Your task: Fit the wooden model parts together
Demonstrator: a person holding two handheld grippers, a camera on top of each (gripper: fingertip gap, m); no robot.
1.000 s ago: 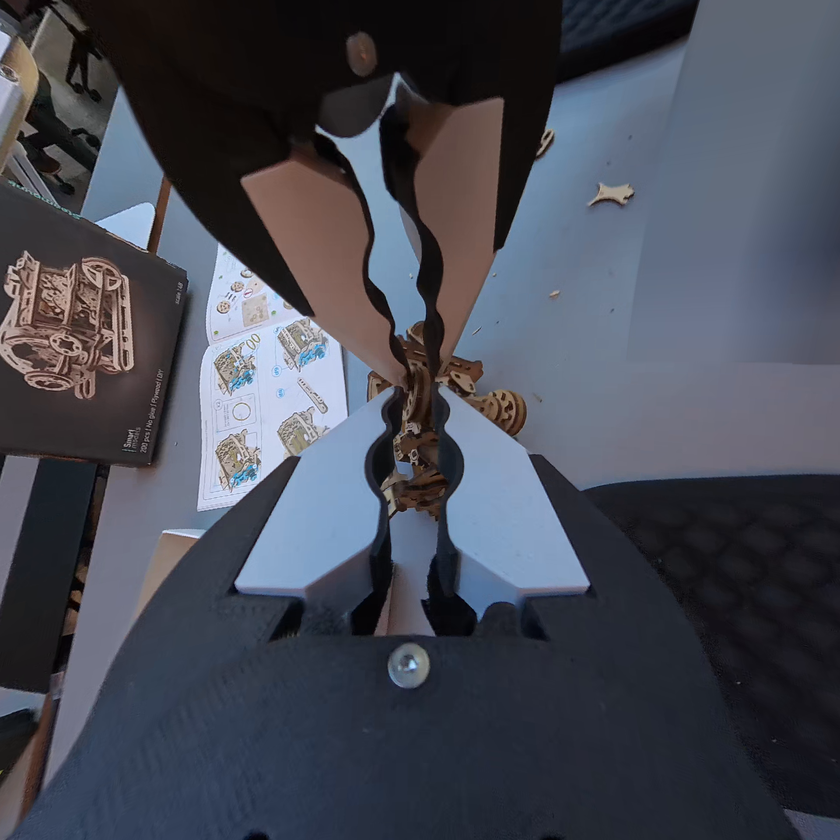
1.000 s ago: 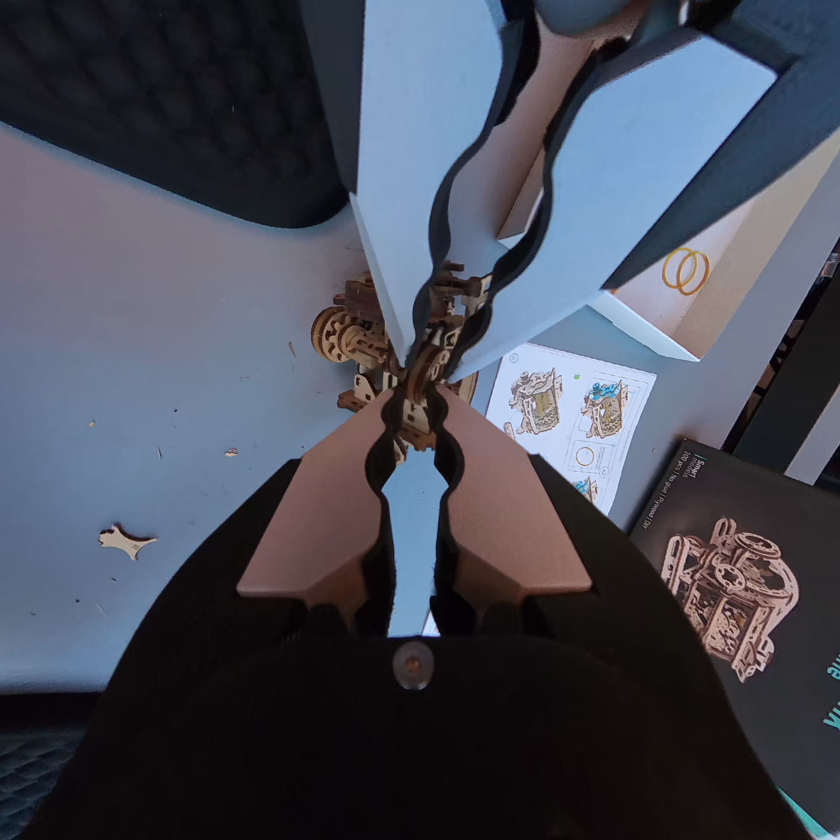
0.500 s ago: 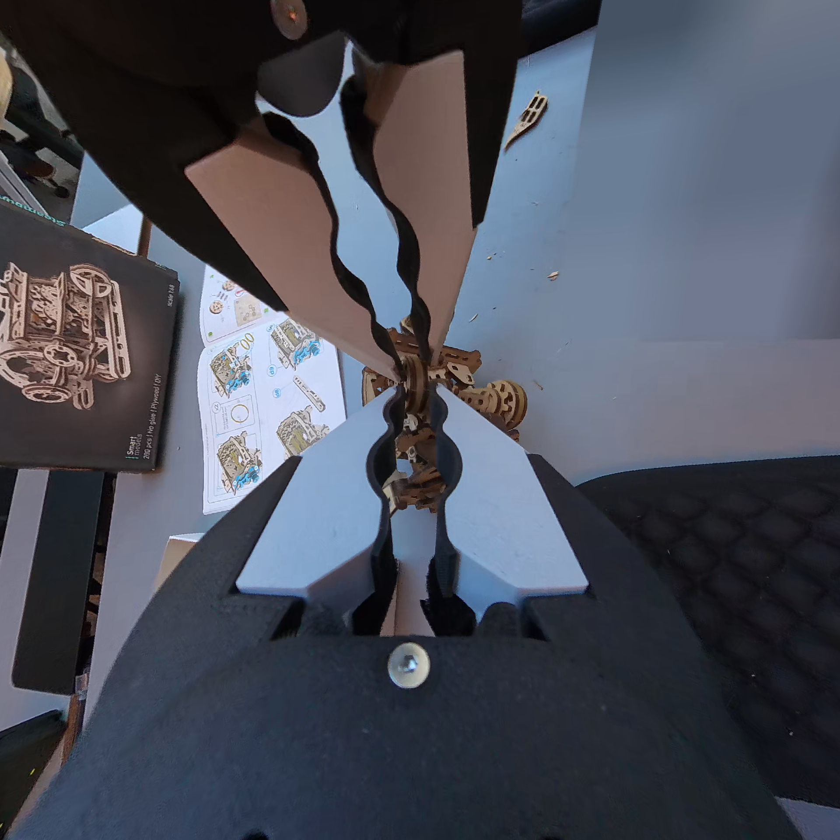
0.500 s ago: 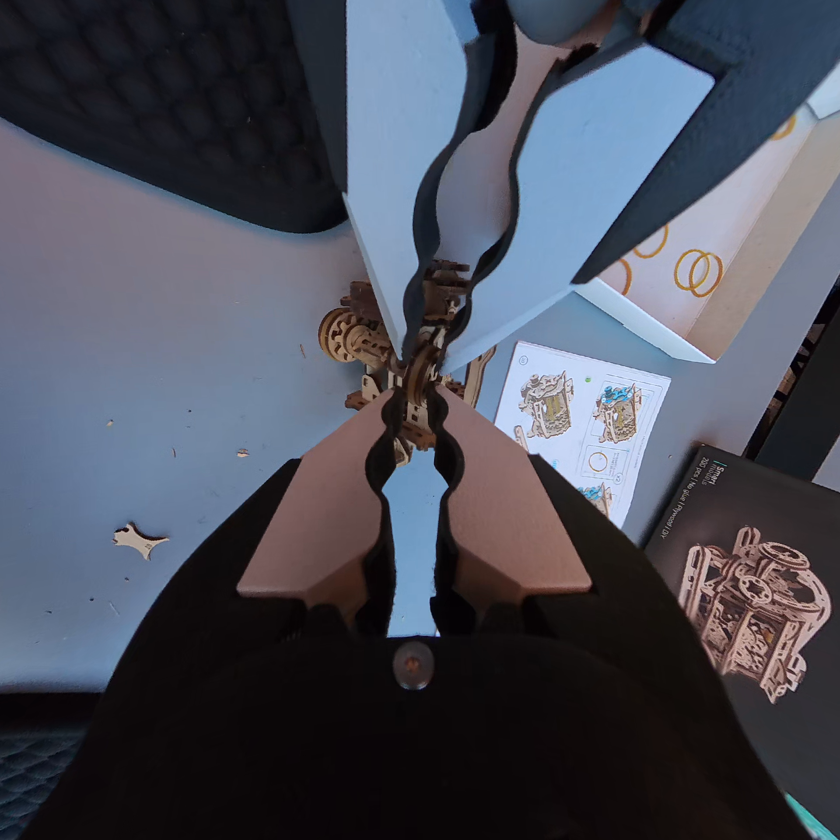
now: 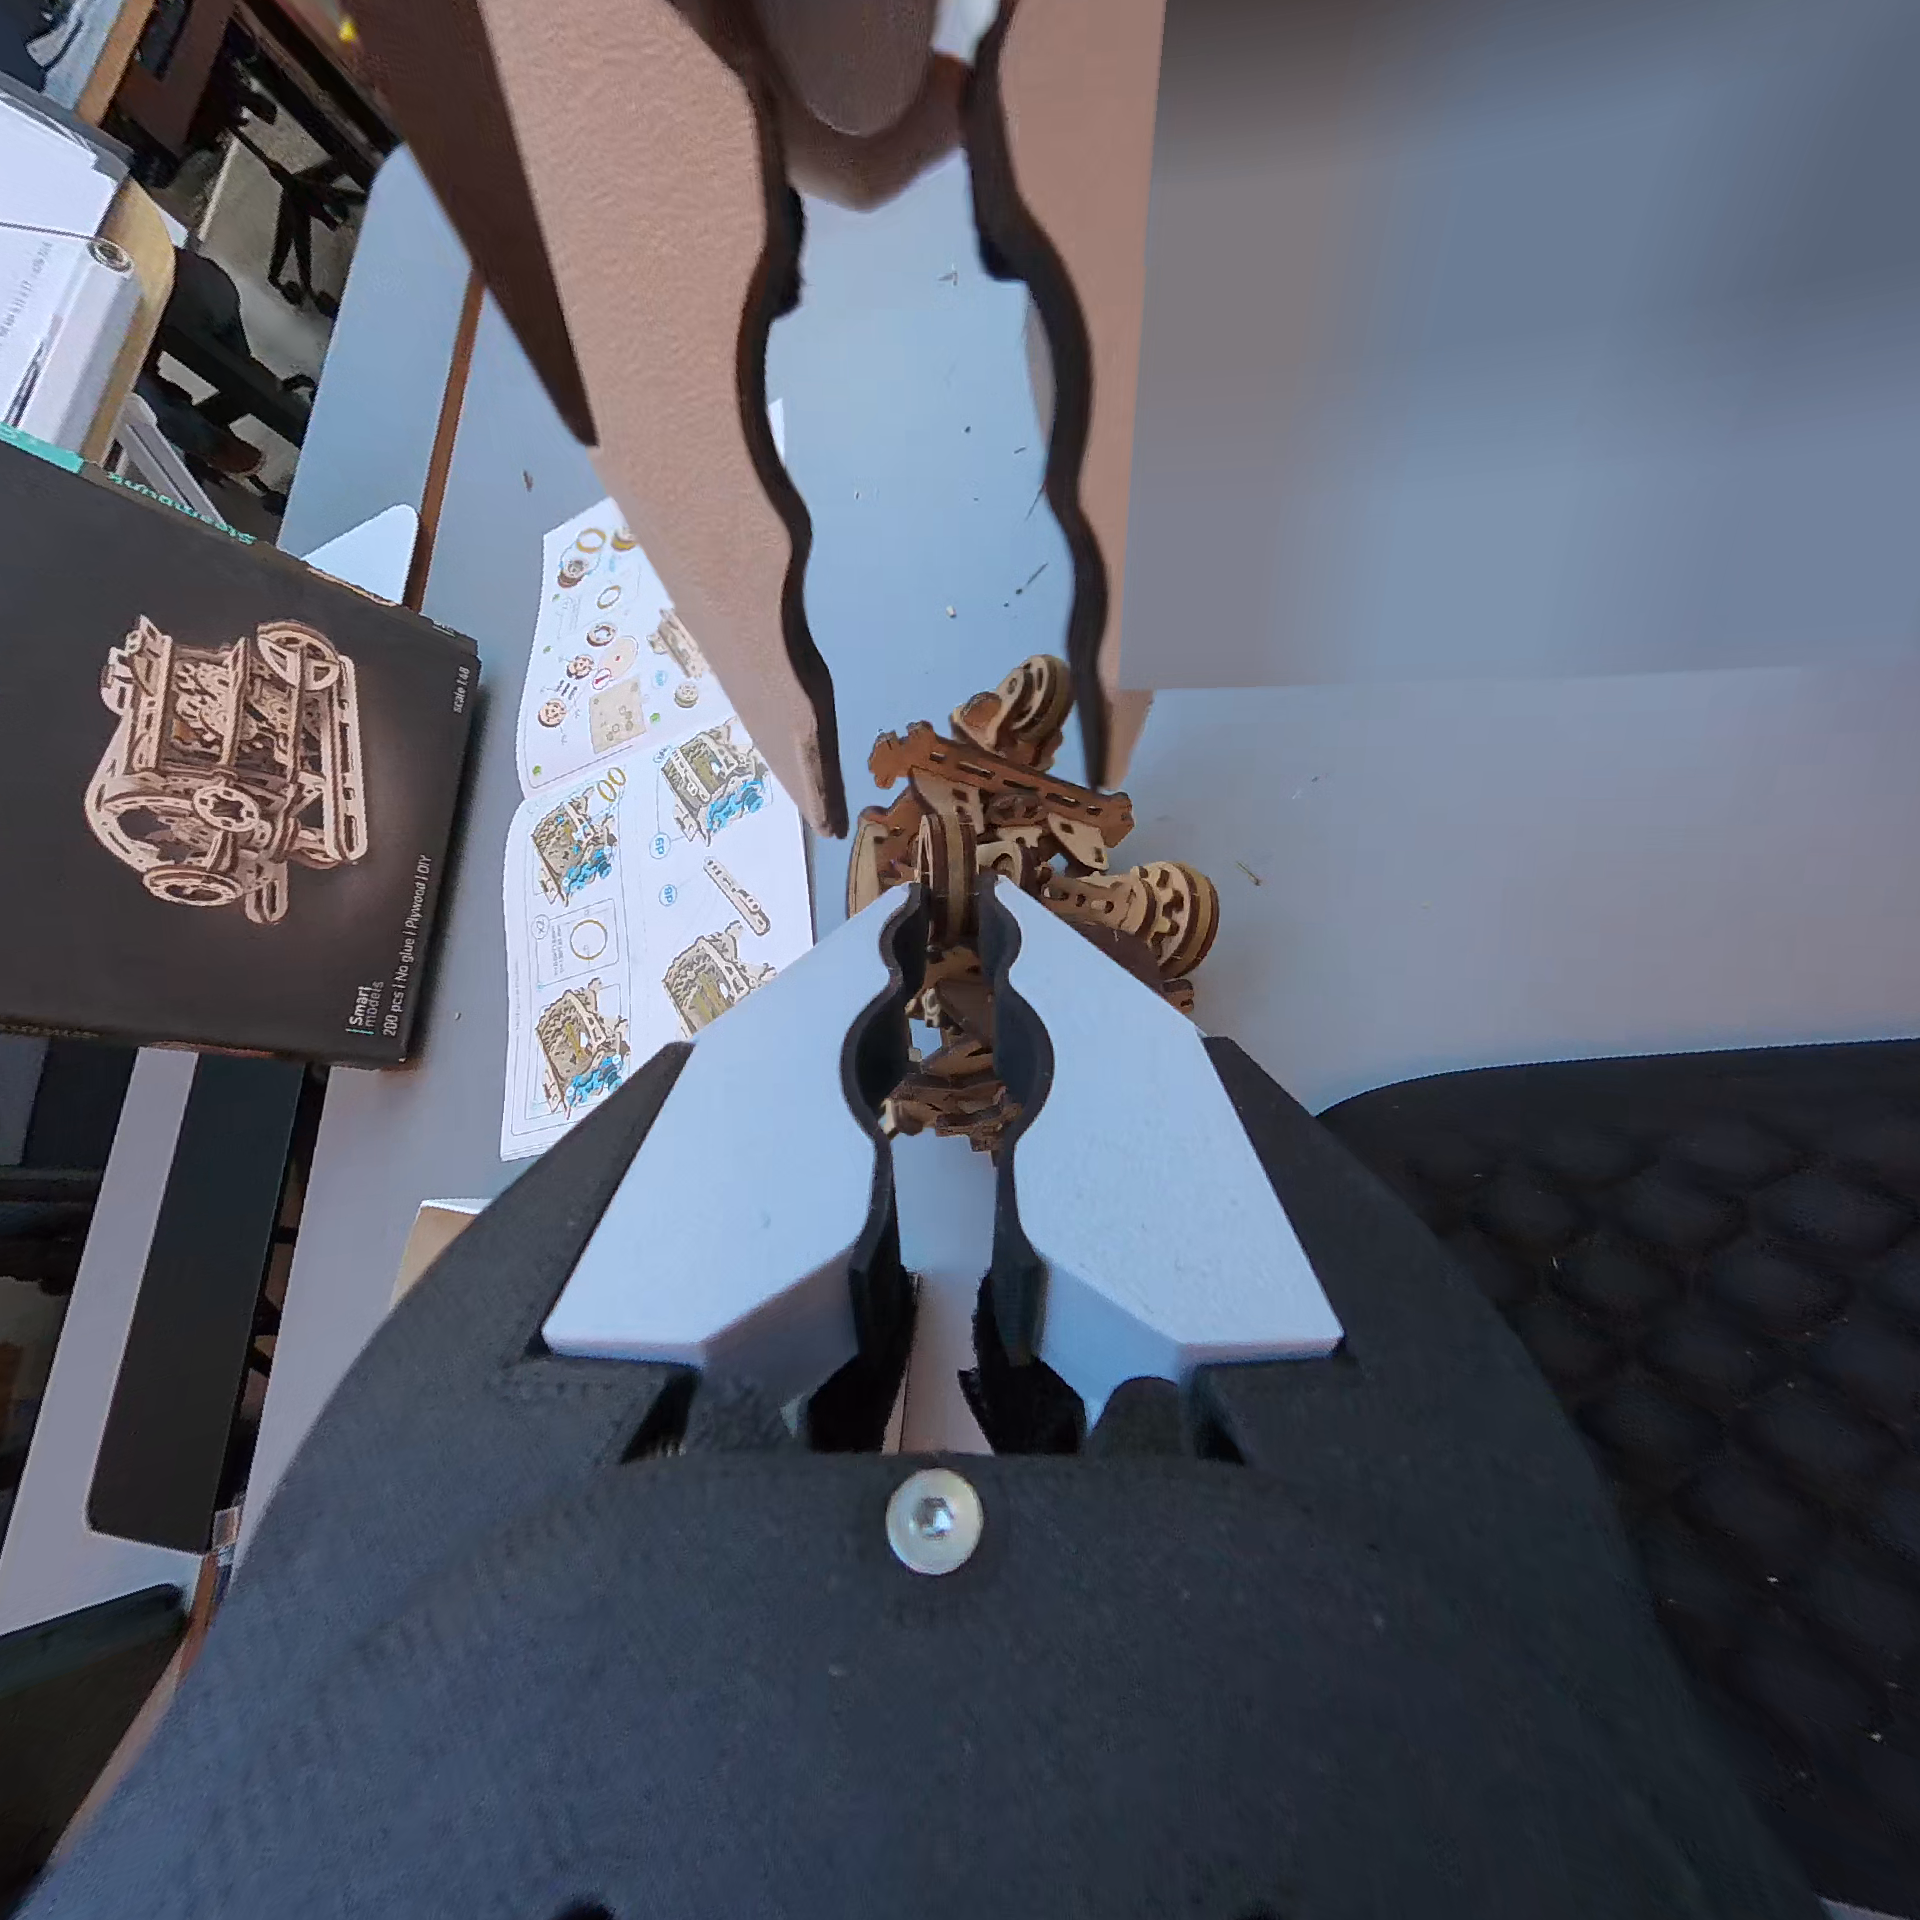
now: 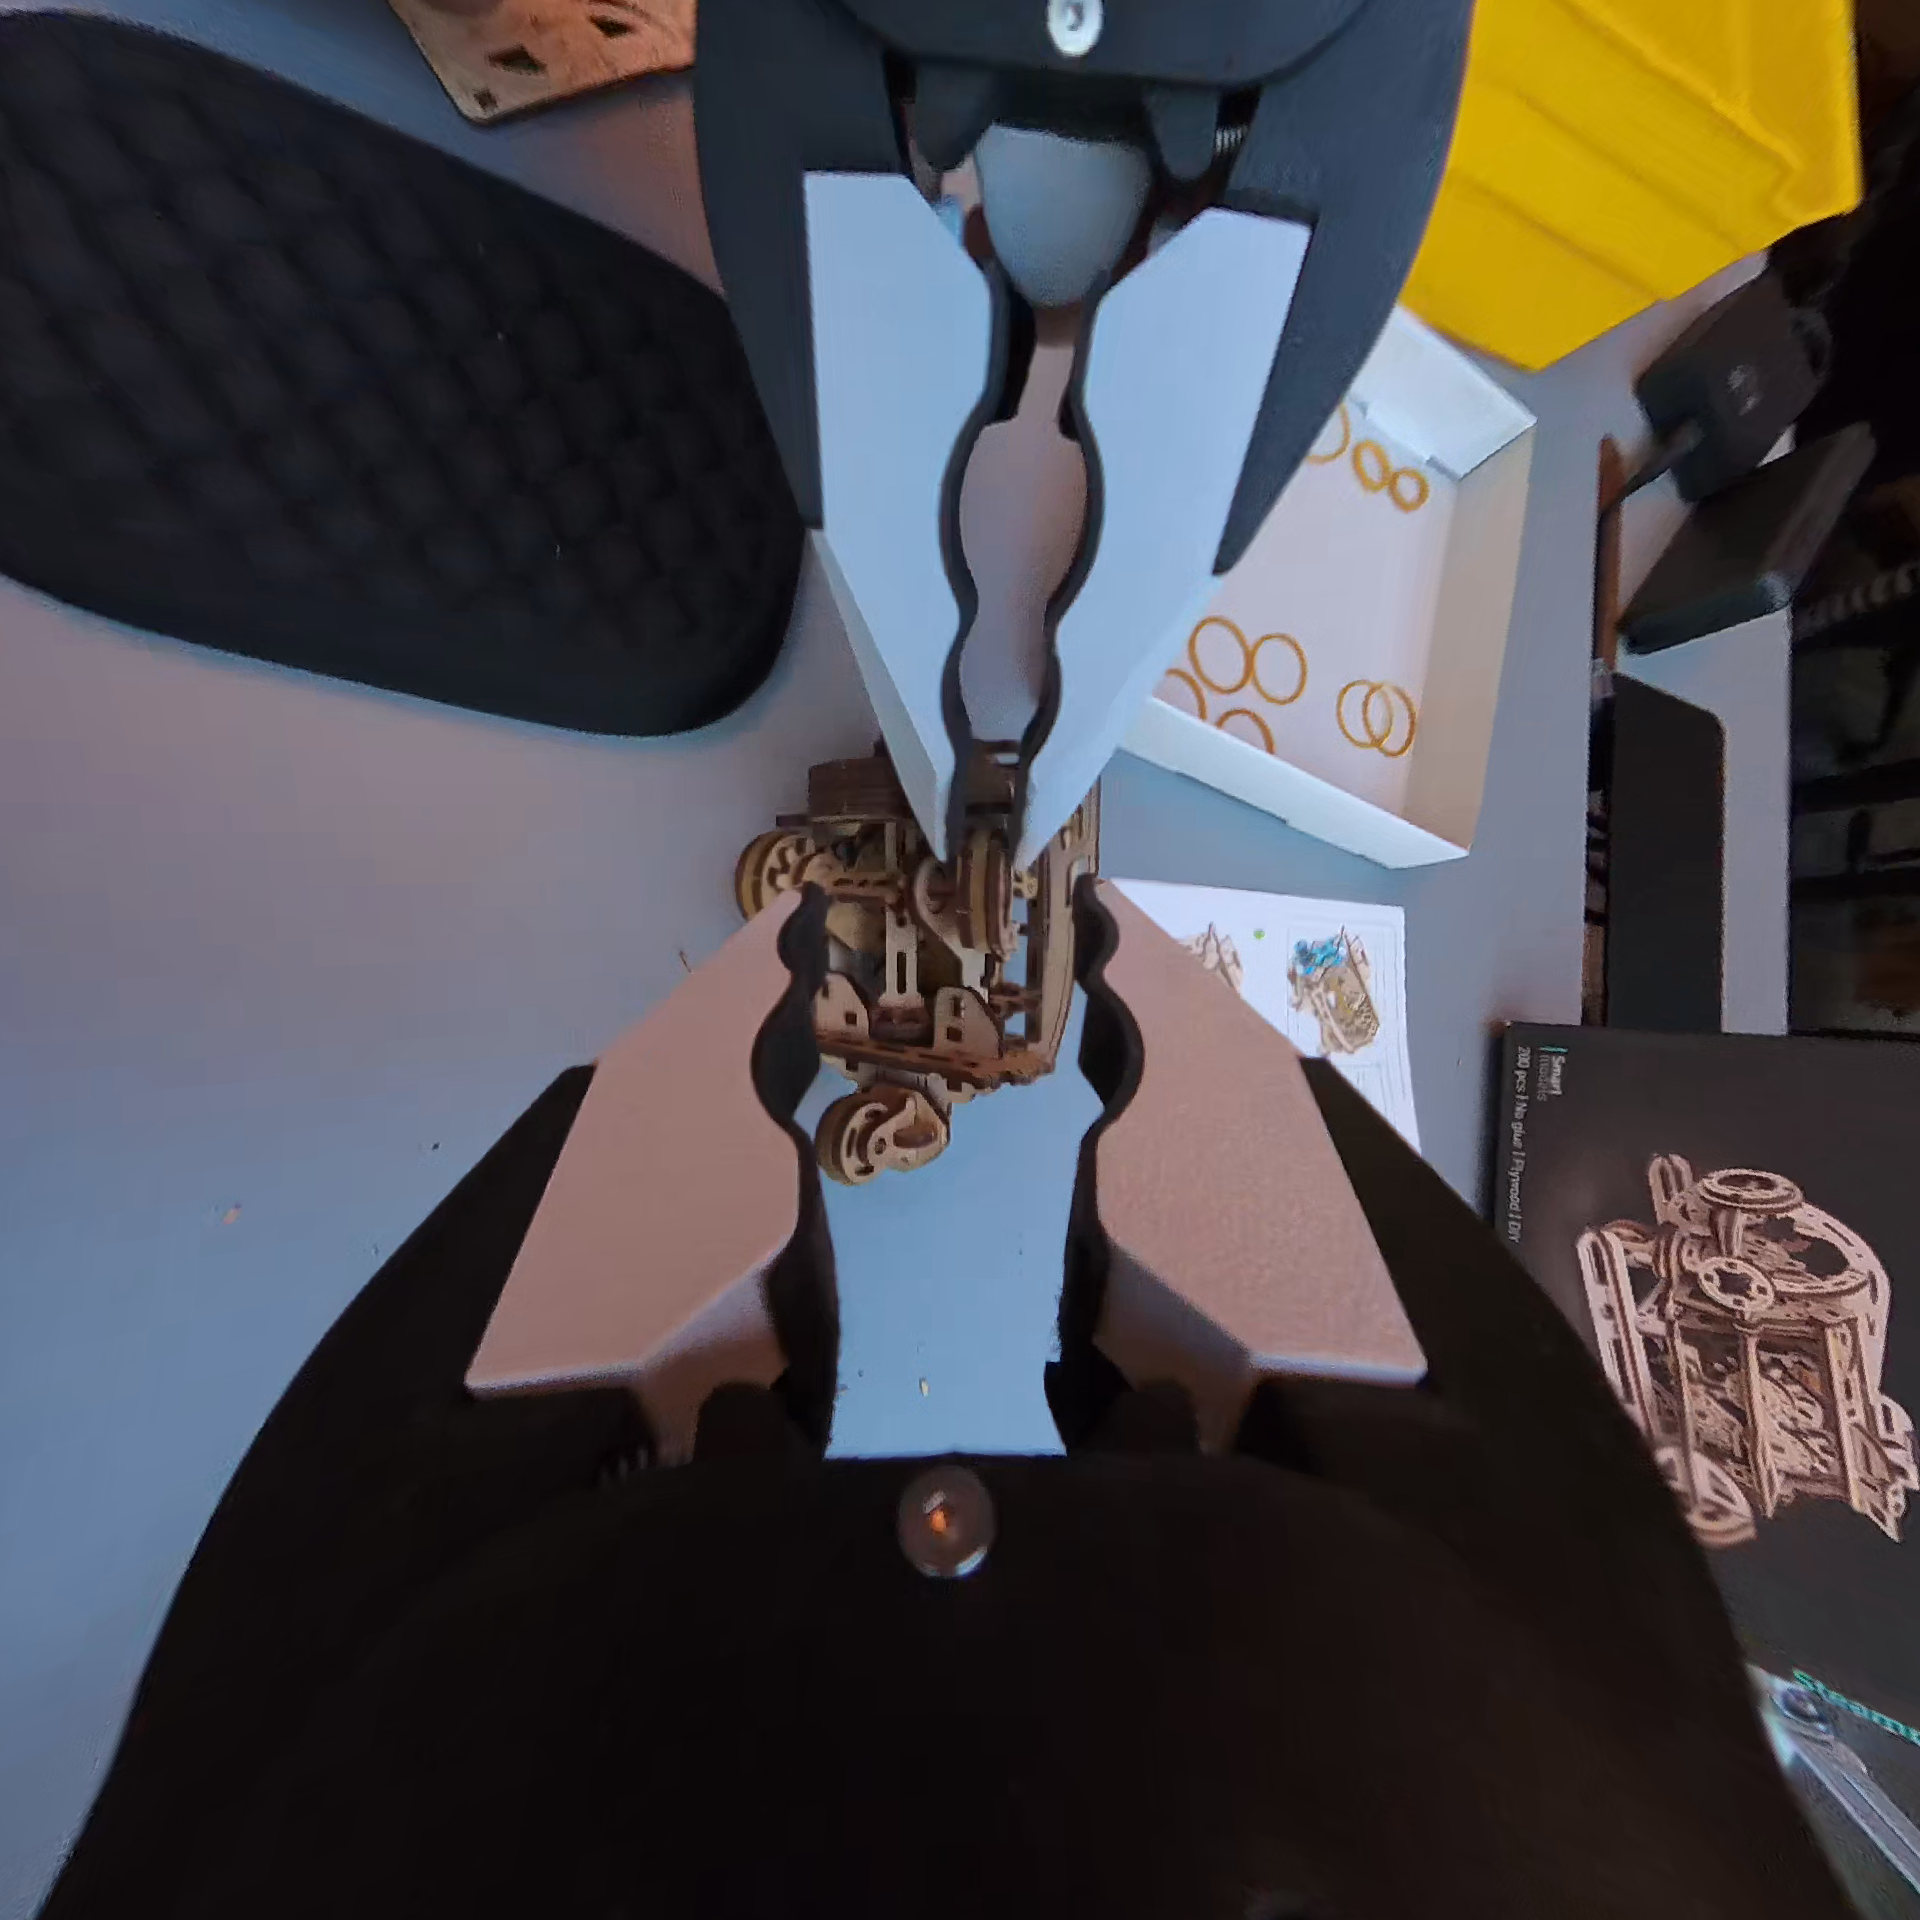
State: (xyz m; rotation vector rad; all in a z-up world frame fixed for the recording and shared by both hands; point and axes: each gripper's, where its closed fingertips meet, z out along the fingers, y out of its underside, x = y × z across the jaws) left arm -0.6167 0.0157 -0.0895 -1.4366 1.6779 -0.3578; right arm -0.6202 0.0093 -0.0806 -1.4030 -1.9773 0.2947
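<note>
The wooden model (image 5: pixel 1049 821) is a small brown plywood mechanism with gears and wheels, on the grey table. My left gripper (image 5: pixel 951 894), with white fingers, is shut on a round wooden disc at the model's top. It also shows from above in the right wrist view (image 6: pixel 982 836). My right gripper (image 6: pixel 945 899), with brown fingers, is open. Its fingertips stand either side of the model (image 6: pixel 914 997) without touching it. In the left wrist view the right gripper (image 5: pixel 961 790) comes down from the top, jaws wide apart.
A black box with a model picture (image 5: pixel 229 769) and an instruction sheet (image 5: pixel 644 831) lie to one side. A white tray with rubber bands (image 6: pixel 1444 623), a black padded mat (image 6: pixel 364 416), a plywood sheet (image 6: pixel 540 42) and a yellow bin (image 6: pixel 1621 156) surround the model. Both grippers' tips are close together, under 4 cm apart.
My right gripper has opened, let go of the wooden disc and drawn back a little. My left gripper has stayed shut on the disc.
</note>
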